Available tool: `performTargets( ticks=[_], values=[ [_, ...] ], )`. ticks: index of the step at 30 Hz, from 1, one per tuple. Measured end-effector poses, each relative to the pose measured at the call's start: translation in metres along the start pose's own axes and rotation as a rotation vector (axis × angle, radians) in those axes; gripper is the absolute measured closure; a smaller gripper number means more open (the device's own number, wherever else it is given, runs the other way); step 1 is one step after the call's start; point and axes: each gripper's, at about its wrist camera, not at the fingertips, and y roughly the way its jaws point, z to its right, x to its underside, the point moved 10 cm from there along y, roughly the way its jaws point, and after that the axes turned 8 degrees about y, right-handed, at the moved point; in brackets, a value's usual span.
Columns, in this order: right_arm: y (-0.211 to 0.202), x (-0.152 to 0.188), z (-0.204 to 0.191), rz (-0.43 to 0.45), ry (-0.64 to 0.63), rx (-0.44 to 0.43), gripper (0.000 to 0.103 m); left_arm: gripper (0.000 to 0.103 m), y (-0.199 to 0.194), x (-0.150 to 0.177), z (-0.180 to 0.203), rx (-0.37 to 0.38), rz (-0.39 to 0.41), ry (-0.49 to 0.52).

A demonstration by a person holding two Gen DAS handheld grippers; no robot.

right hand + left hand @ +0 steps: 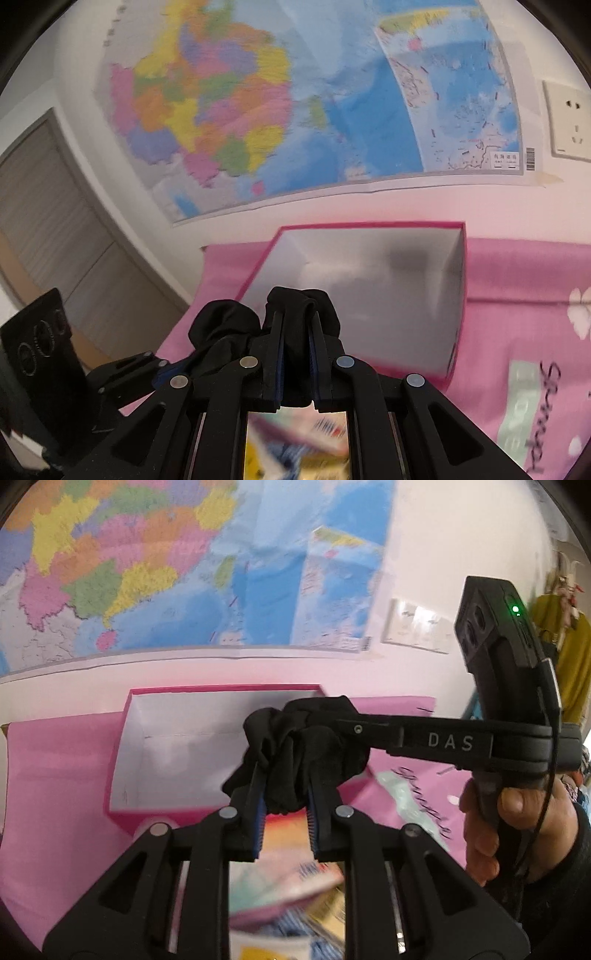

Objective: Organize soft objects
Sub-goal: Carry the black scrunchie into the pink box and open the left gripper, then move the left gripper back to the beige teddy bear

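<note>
A bunched black cloth [295, 753] hangs in the air in front of an open pink box [122, 746] with a white inside. My left gripper [286, 794] is shut on the cloth's lower part. My right gripper [332, 720] reaches in from the right and is shut on its upper part. In the right wrist view the right gripper [295, 325] pinches the black cloth [225, 325], with the left gripper's fingers [162, 373] at lower left. The pink box [458, 295] lies just beyond and holds nothing visible.
The box stands on a pink printed cloth [55, 794] against a white wall with a large coloured map [166, 572]. A wall socket [569, 122] is at right. A grey door [44, 229] is at left. Colourful items [295, 878] lie blurred below the grippers.
</note>
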Motion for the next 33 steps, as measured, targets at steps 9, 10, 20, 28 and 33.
performTargets(
  ticks=[9, 10, 20, 28, 33],
  values=[
    [0.074, -0.021, 0.05, -0.102, 0.076, 0.147, 0.057, 0.027, 0.046, -0.001, -0.041, -0.081, -0.087, -0.055],
    [0.075, -0.021, 0.054, -0.094, 0.08, 0.169, 0.039, 0.023, 0.043, -0.002, -0.043, -0.084, -0.076, -0.056],
    [0.008, -0.027, 0.038, 0.059, 0.053, 0.132, 0.034, 0.017, -0.046, -0.024, -0.063, -0.092, 0.099, -0.091],
    [-0.055, 0.035, 0.004, 0.059, -0.029, 0.039, 0.022, 0.0, -0.119, 0.032, -0.061, -0.109, 0.143, -0.066],
    [-0.064, 0.119, 0.017, -0.029, -0.014, 0.044, 0.022, 0.0, -0.12, 0.116, -0.036, -0.088, 0.024, -0.08]
  ],
)
